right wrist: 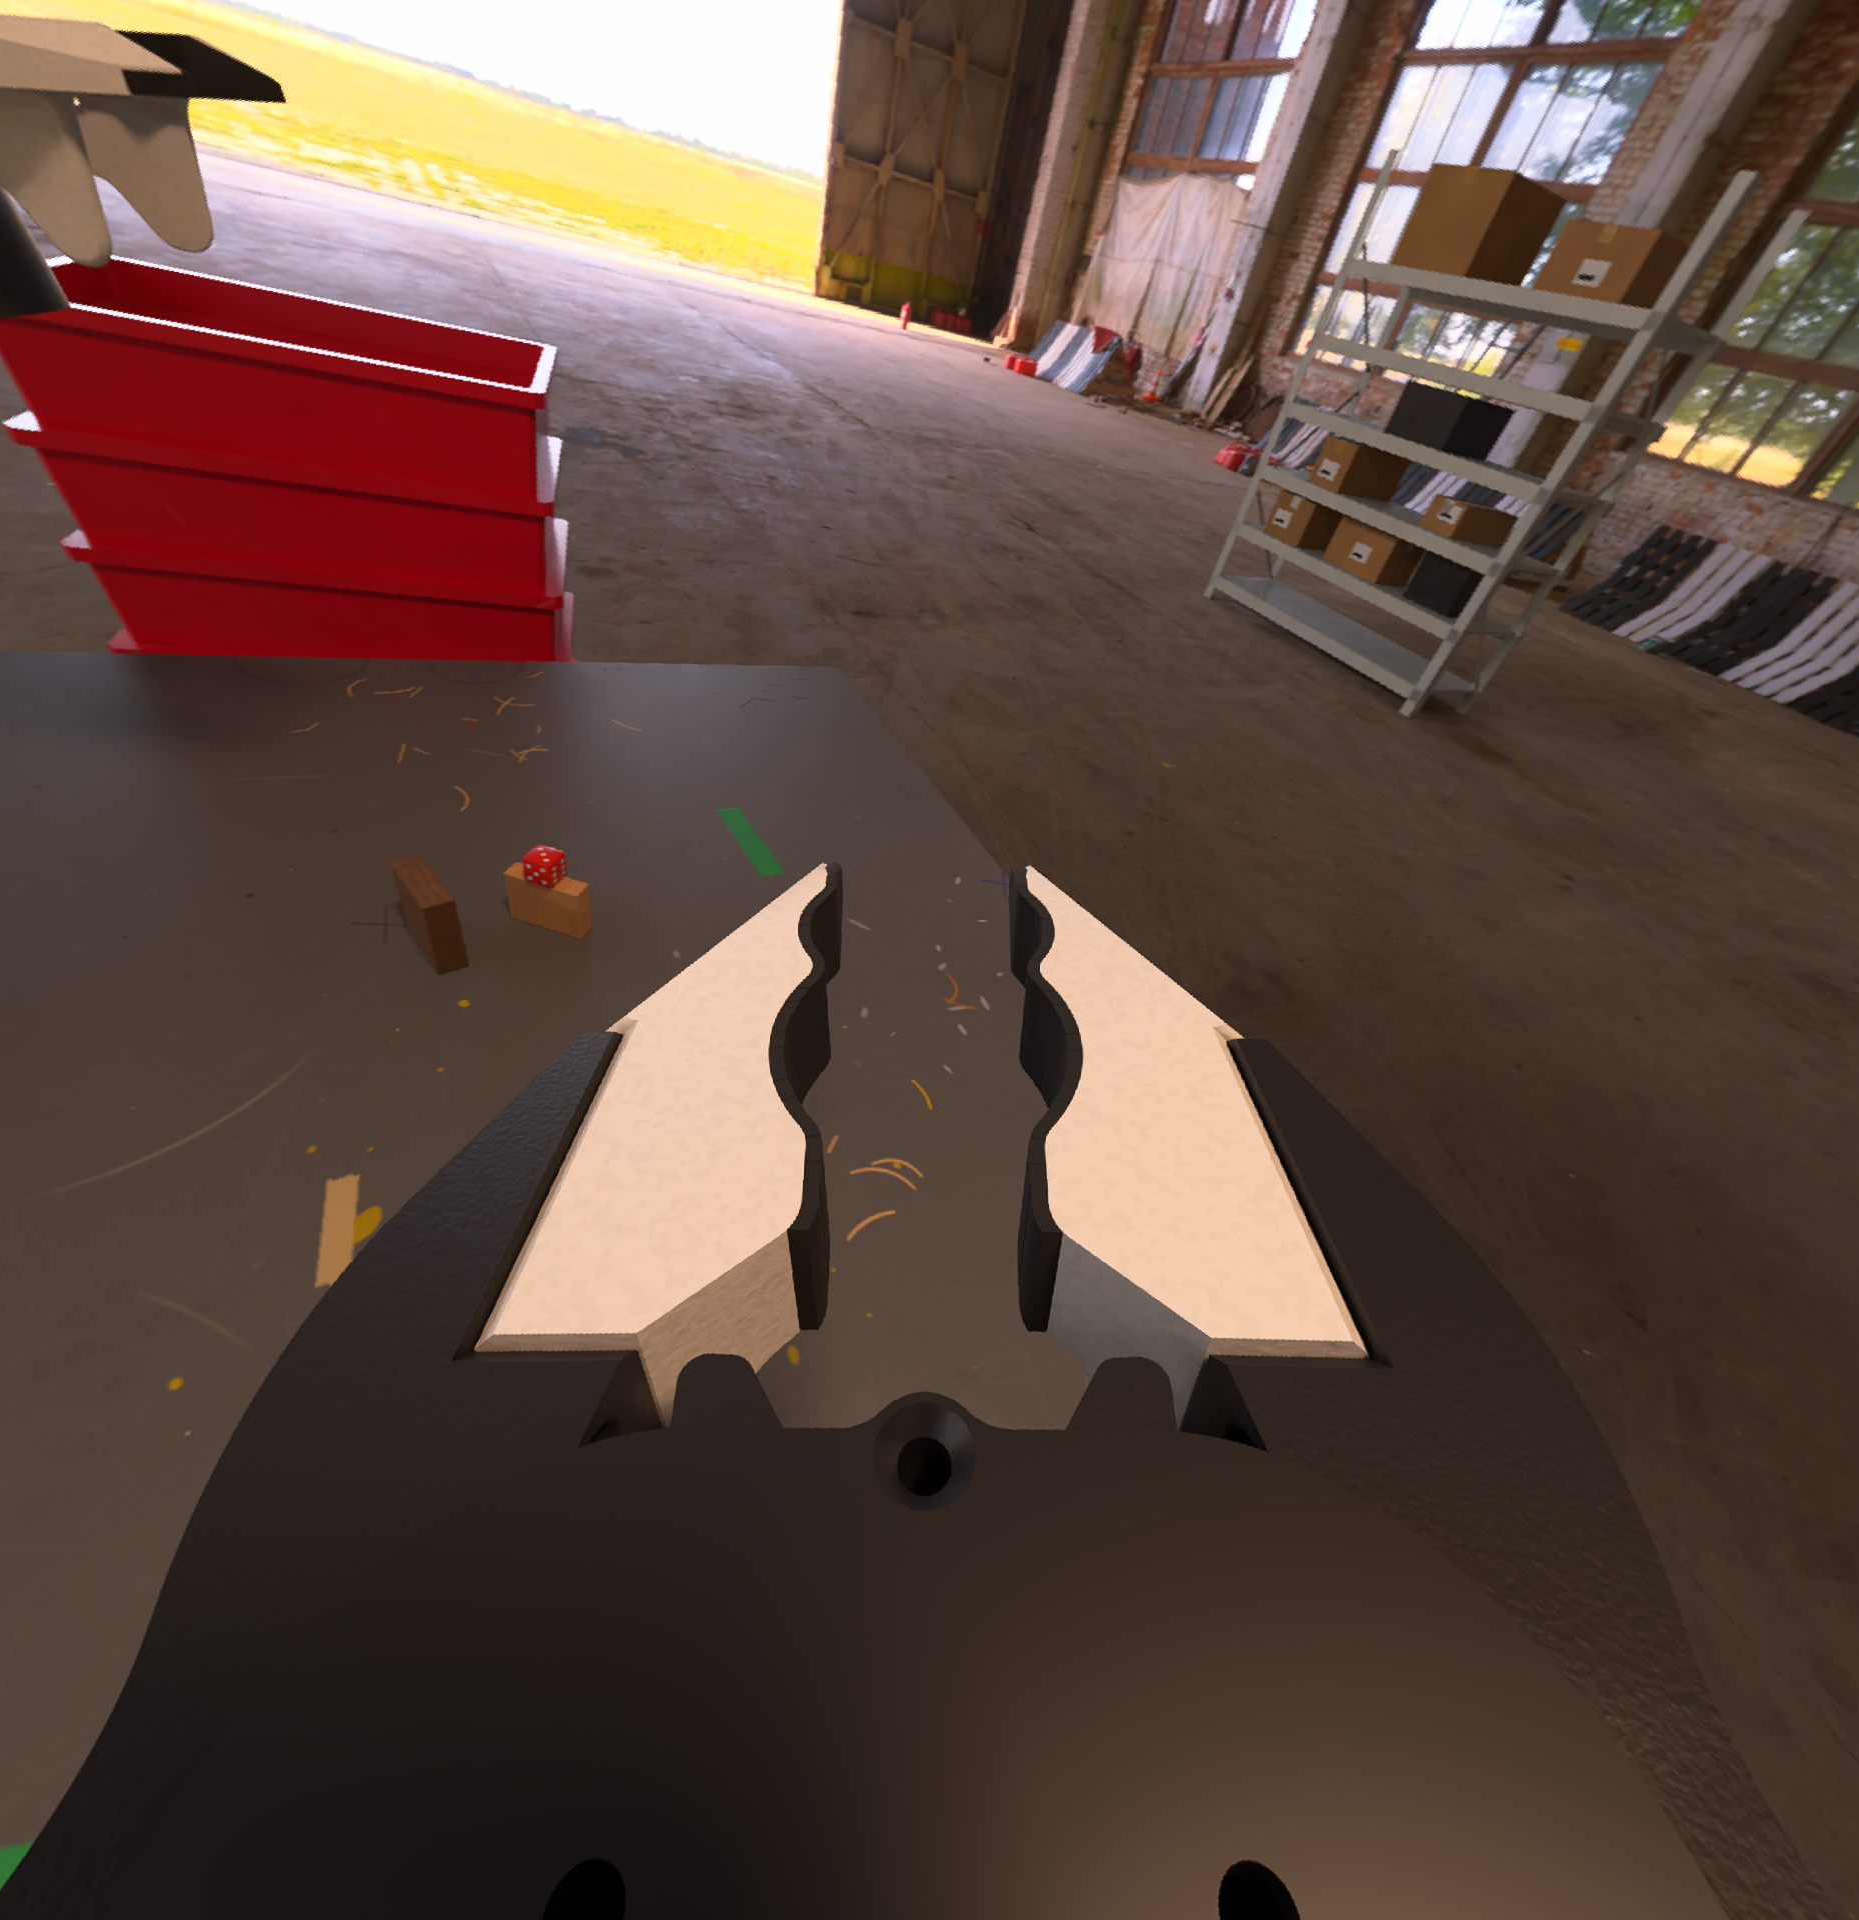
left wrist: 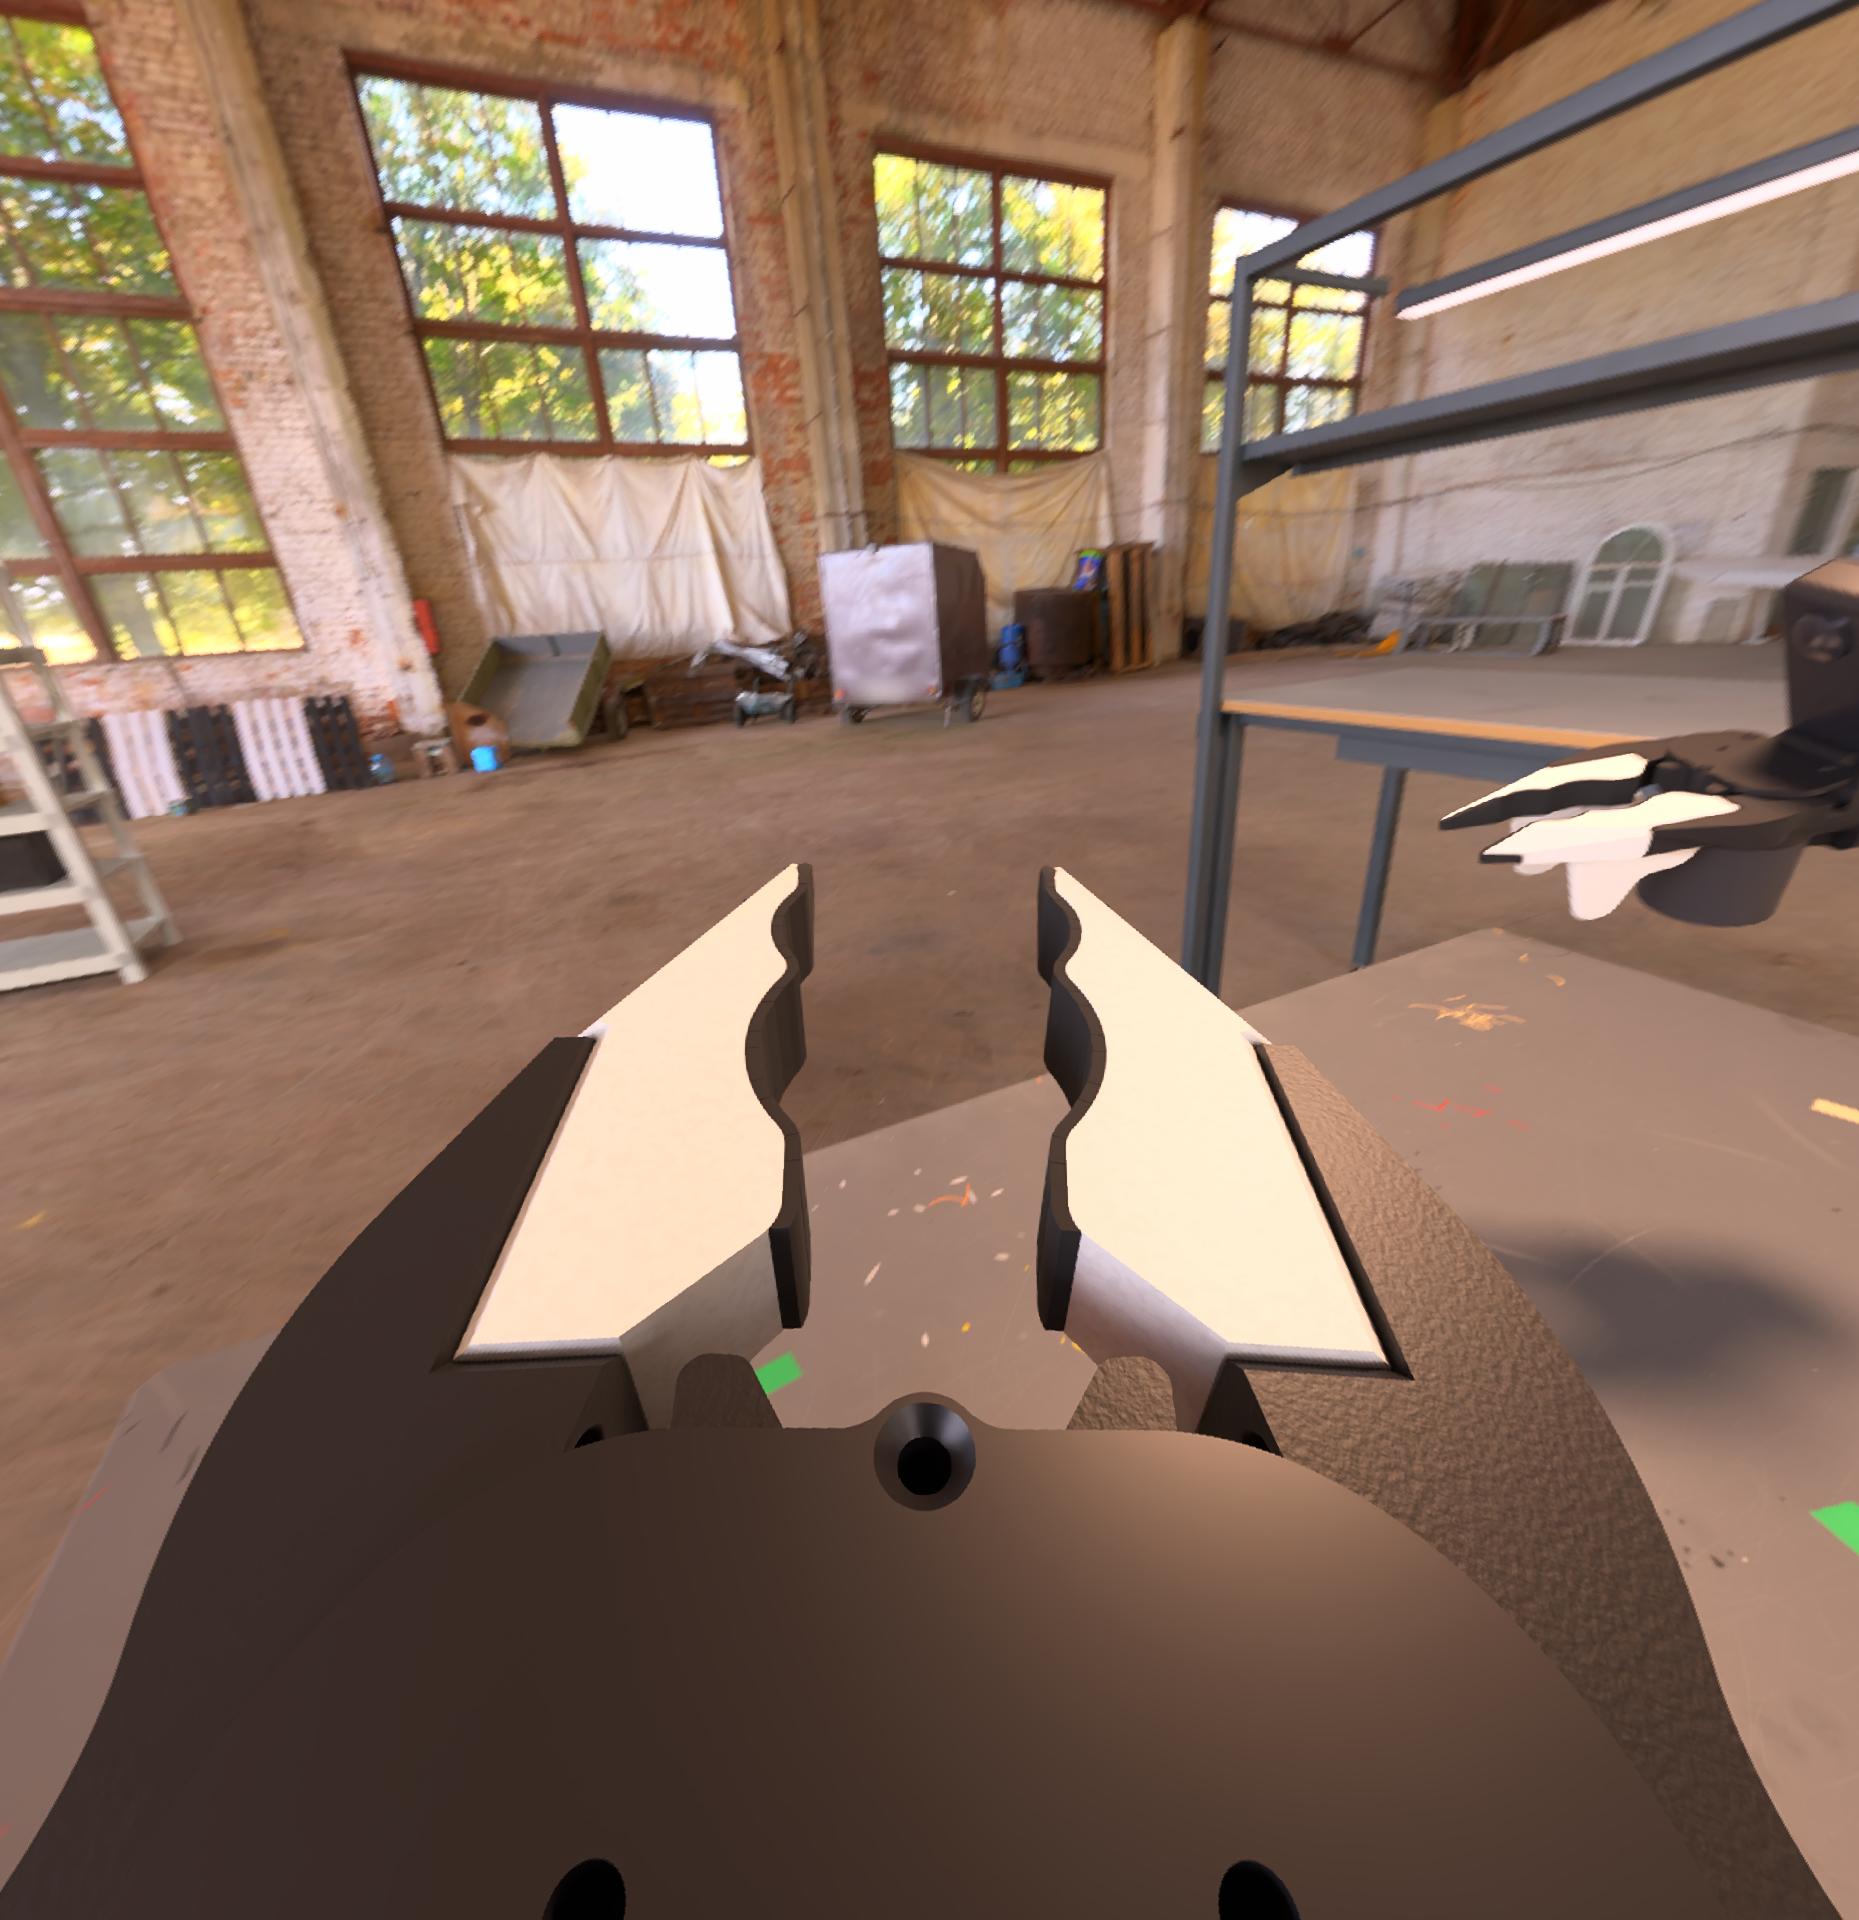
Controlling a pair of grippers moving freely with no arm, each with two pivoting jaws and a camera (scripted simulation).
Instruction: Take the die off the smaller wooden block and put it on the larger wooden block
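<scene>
Right gripper (right wrist: pixel 925 883) hangs nearest, jaws apart and empty; ahead-left toward the bench's far edge, the red die (right wrist: pixel 544 865) sits atop the smaller block (right wrist: pixel 549 902), darker larger block (right wrist: pixel 430 914) just beside. Left gripper (left wrist: pixel 925 883), also spread, faces away.

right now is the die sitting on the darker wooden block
No, the red die sits on the lighter wooden block; the darker wooden block beside it has nothing on top.

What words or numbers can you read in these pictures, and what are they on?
Cardboard boxes on the shelf rack: small labels, too small to read.
Red die on the smaller wooden block: white dots only, no digits.
Everywhere else, in both views: no writing that can be read.
</scene>
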